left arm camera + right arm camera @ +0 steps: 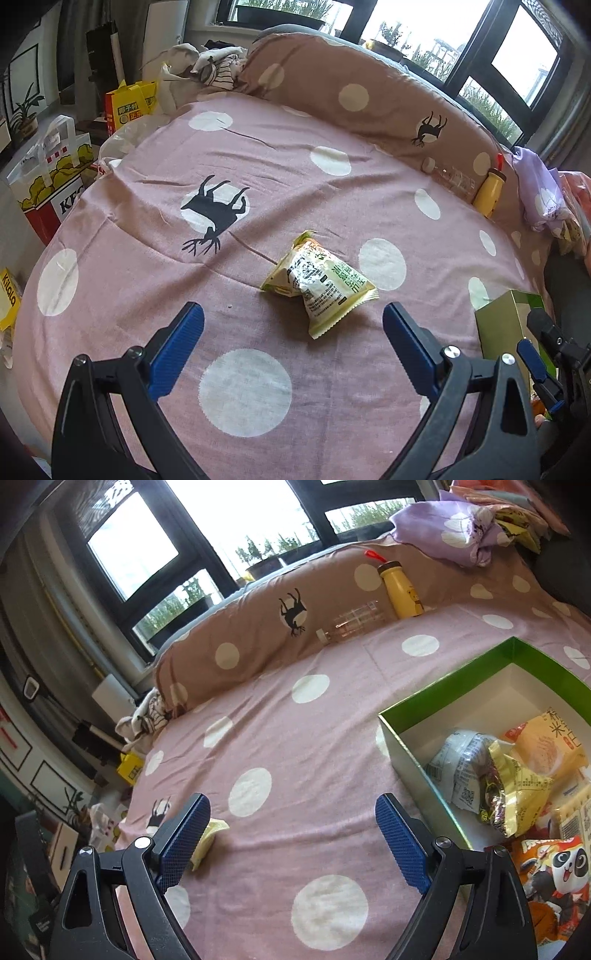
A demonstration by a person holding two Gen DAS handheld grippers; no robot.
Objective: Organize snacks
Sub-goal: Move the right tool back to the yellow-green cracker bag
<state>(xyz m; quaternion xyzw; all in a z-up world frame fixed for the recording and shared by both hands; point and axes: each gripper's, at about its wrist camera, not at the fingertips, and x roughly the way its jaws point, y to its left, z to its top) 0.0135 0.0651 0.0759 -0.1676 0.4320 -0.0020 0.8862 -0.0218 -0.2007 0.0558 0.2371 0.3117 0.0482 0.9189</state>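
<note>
A green and yellow snack packet (pixel 320 282) lies on the pink dotted bed sheet (pixel 147 221), just ahead of my left gripper (pixel 293 317), which is open and empty. A corner of the same packet (pixel 208 836) shows behind the left finger in the right wrist view. My right gripper (pixel 291 812) is open and empty over the sheet, left of a green box (pixel 413 753) that holds several snack packets (pixel 517 782). The box's corner (pixel 506 321) and the right gripper (pixel 546 354) show at the right edge of the left wrist view.
A brown dotted pillow (pixel 369 92) runs along the far side, with a yellow bottle (pixel 489 188) and a clear bottle (pixel 354 622) against it. A KFC bag (pixel 51 184) and yellow boxes (pixel 125 107) stand off the bed's left. Purple cloth (pixel 450 528) lies at the far right.
</note>
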